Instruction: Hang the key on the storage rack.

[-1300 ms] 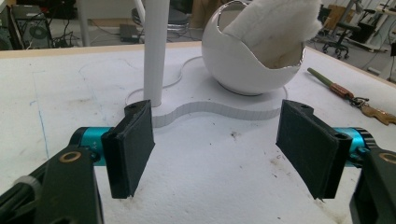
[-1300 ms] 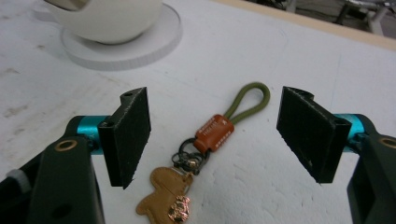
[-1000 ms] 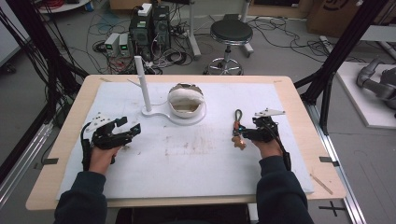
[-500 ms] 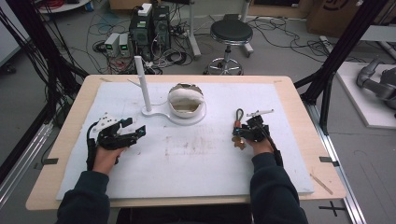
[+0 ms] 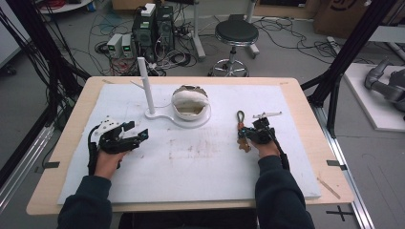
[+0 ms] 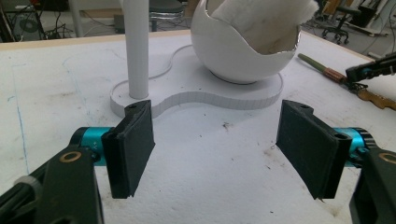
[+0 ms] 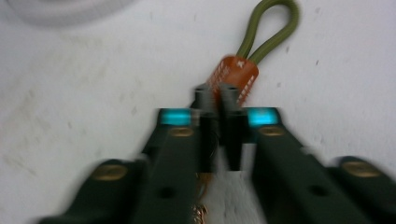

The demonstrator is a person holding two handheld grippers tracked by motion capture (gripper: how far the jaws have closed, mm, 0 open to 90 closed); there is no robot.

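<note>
On the white foam-covered surface, the right tool sits at about four o'clock from the white egg-shaped bowl and bears down on a slim object made of an olive-green cord loop, a copper-orange ferrule and a brownish tail. In the right gripper view its two black jaws stand nearly together, a narrow gap between them, with the orange ferrule just past the tips and the green loop stretching on toward twelve o'clock; a bit of copper-coloured strand shows below the jaws at six o'clock. The jaws have just been closing hard and then easing out a little, and the object lies between them; the blur keeps me from telling whether the pads actually press on it. In the high view the object lies lengthwise, loop at twelve o'clock and brown tail at six o'clock beside the tool. The left tool rests at about eight o'clock from the bowl, well apart from the object, its jaws wide apart with bare foam between the pads. Ahead of it, the left gripper view shows a white upright post on a flat white curved base plate, which also carries the bowl, stuffed with white cloth.
</note>
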